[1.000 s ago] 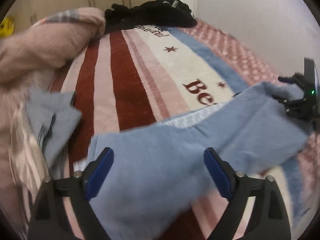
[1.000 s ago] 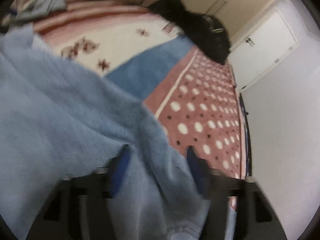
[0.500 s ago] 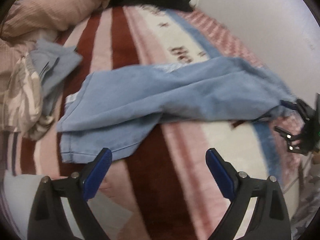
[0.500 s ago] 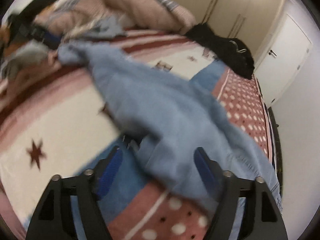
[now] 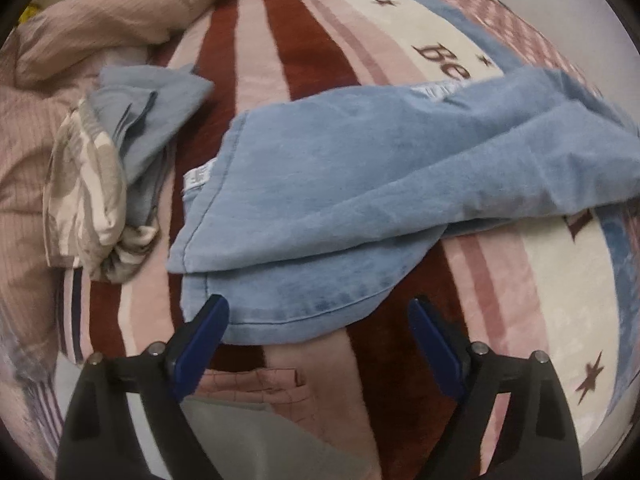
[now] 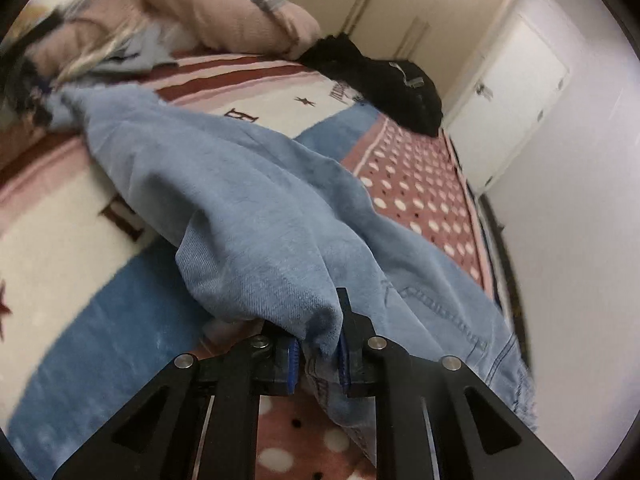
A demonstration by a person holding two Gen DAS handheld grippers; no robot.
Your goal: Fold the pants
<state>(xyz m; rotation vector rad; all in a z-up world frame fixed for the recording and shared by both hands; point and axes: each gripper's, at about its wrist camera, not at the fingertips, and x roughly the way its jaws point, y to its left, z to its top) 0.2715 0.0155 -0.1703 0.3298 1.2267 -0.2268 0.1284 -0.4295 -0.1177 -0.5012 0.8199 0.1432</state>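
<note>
Your right tool (image 6: pixel 317 354) has just closed onto the pants (image 5: pixel 360 184) (waist end, seemingly), spread along the bed (image 5: pixel 520 280); left tool (image 5: pixel 318 340) gapes above the hem, folding hardly begun.

Light-blue denim pants (image 5: pixel 360 184), rumpled across bed

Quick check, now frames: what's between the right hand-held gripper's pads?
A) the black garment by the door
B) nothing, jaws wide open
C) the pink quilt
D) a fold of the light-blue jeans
D: the right hand-held gripper has just closed its jaws on a bunched fold of the light-blue jeans; the black garment lies far up the bed.
</note>
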